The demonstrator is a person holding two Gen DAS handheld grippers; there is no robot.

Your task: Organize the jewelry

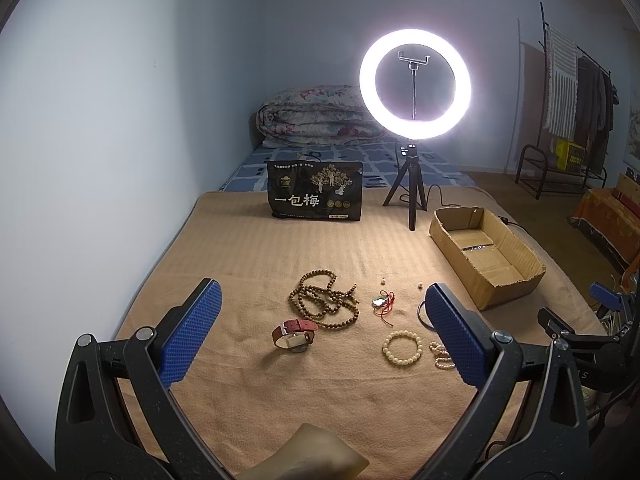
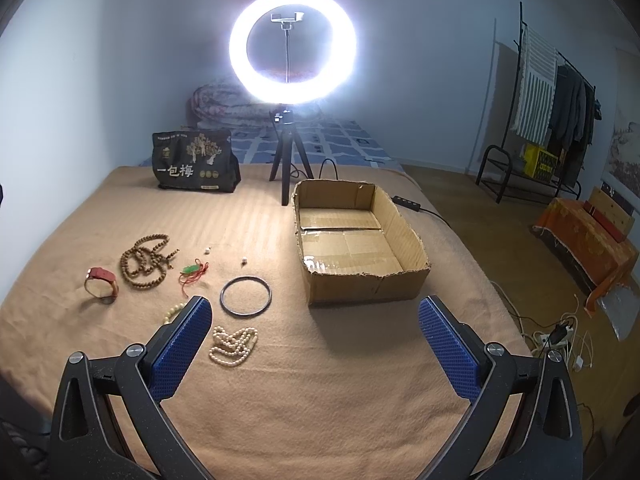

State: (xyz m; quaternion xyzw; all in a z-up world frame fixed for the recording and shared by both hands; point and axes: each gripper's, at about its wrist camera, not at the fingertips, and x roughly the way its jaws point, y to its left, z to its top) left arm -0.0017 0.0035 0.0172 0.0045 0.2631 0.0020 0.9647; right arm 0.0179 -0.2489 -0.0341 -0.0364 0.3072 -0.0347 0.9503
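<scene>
Jewelry lies on a tan blanket [image 1: 280, 400]: a long brown bead string [image 1: 324, 300] [image 2: 146, 260], a red-strapped watch [image 1: 294, 334] [image 2: 102, 282], a green pendant on red cord [image 1: 382, 302] [image 2: 194, 272], a cream bead bracelet [image 1: 402, 348], a pearl strand [image 2: 234, 344] [image 1: 442, 356], a dark bangle [image 2: 246, 295], and two tiny loose beads [image 2: 244, 260]. An open empty cardboard box [image 2: 360, 280] [image 1: 486, 256] stands right of them. My left gripper [image 1: 322, 316] is open above the jewelry. My right gripper [image 2: 316, 332] is open, in front of the box.
A lit ring light on a small tripod [image 1: 414, 188] [image 2: 288, 168] and a black snack bag [image 1: 316, 192] [image 2: 196, 162] stand at the blanket's far end. A folded quilt [image 1: 316, 116] lies behind. A clothes rack [image 2: 556, 120] and floor cables [image 2: 560, 336] are at right.
</scene>
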